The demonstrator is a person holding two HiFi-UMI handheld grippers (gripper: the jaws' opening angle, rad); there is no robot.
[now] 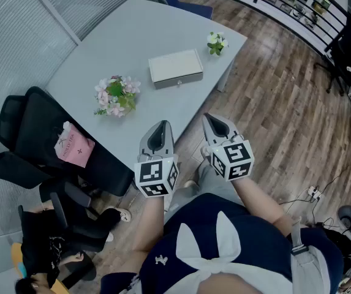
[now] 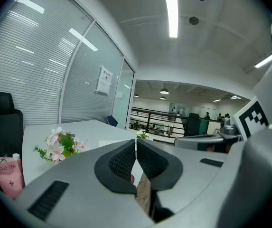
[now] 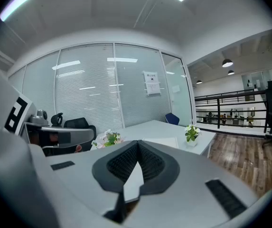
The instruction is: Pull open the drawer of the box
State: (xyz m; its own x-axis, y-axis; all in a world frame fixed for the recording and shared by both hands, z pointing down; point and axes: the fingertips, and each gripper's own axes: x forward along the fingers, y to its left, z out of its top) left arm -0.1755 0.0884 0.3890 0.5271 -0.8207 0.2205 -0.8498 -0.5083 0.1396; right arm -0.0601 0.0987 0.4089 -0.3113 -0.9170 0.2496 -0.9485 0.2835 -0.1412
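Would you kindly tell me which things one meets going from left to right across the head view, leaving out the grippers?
pink bag → pink flower bunch → box → small potted plant

Grey table (image 1: 95, 48) w/ box (image 1: 176, 68) mid, pink flowers (image 1: 117, 95) nr one edge, sm plant (image 1: 216, 43) at corner
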